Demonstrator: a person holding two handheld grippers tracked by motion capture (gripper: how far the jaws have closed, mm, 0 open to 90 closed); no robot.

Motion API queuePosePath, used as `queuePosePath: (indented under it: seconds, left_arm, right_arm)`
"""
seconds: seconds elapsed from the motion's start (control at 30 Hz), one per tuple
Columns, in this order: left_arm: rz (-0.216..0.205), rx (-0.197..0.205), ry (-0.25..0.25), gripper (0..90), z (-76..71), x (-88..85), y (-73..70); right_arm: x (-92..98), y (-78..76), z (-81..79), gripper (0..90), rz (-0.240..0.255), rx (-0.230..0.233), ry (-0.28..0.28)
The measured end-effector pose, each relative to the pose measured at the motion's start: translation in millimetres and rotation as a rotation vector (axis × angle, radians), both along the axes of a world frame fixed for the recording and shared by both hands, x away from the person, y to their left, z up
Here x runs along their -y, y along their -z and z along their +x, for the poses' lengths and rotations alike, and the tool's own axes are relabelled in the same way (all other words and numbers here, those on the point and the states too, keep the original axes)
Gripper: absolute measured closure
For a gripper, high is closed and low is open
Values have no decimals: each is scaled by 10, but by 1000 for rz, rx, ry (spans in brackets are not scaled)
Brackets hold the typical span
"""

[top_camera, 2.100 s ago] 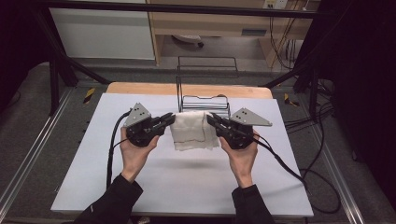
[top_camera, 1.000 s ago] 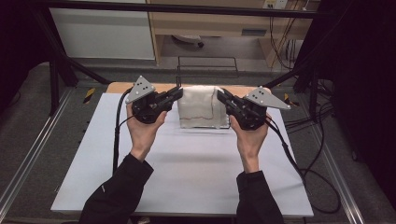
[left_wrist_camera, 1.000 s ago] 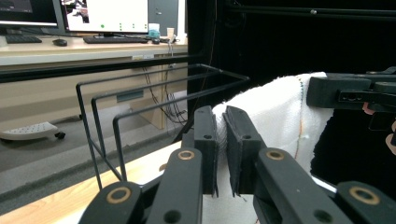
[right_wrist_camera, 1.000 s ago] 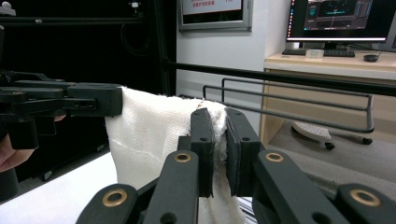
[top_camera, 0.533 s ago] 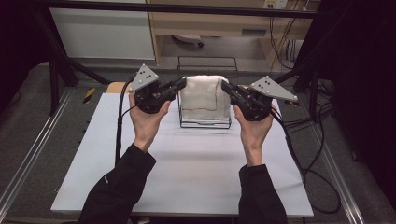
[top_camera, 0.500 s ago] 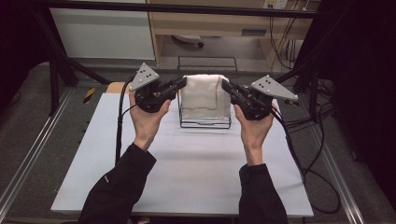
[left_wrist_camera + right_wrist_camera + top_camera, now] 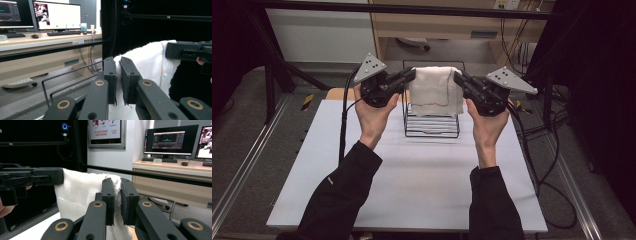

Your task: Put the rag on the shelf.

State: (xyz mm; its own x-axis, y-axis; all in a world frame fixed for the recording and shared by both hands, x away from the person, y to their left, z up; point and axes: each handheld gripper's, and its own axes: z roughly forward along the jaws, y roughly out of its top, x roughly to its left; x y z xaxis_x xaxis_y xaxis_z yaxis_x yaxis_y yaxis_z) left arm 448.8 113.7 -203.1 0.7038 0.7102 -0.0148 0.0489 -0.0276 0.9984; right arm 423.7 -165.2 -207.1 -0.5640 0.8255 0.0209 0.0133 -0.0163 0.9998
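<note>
A folded white towel (image 7: 435,91) hangs in the air above a black wire rack (image 7: 431,121) at the table's far middle. My left gripper (image 7: 412,75) is shut on the towel's upper left corner. My right gripper (image 7: 457,76) is shut on its upper right corner. In the left gripper view the towel (image 7: 150,65) is pinched between the black jaws, with the other gripper (image 7: 190,51) across from it. The right gripper view shows the towel (image 7: 80,192) clamped between the jaws, and the opposite gripper (image 7: 32,178) at the left.
The rack stands on a white table (image 7: 412,180) in front of a wooden strip. A tall black frame bar (image 7: 412,9) crosses behind. Cables (image 7: 537,150) trail off the table's right side. Desks with monitors (image 7: 172,138) stand farther off.
Both grippers have lifted the towel from the table and carried it away from me, up over the wire rack. The hands stay spread at the towel's two corners.
</note>
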Motion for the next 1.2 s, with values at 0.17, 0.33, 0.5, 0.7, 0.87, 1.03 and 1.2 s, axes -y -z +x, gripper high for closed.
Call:
queuePosePath:
  seconds: [0.17, 0.33, 0.5, 0.7, 0.87, 1.03, 1.2]
  left_arm:
    - [5, 10, -9, 833, 45, 3, -86]
    - [-10, 16, -6, 833, 91, -9, -157]
    - [-24, 25, -9, 833, 129, -25, -225]
    - [-26, 30, -18, 833, 191, -37, -317]
    - [-22, 29, -20, 833, 249, -41, -368]
    - [-26, 23, -26, 833, 305, -53, -403]
    - [-23, 25, -30, 833, 352, -65, -450]
  right_arm:
    - [-8, -63, 53, 829, -2, 6, 4]
    - [-24, -155, 86, 829, -4, 18, 10]
    - [-42, -237, 129, 829, -3, 32, 15]
    - [-70, -325, 185, 829, -6, 41, 17]
    - [-79, -382, 236, 829, -4, 43, 19]
    - [-96, -420, 292, 829, -3, 40, 20]
    - [-108, -463, 343, 829, -4, 40, 18]
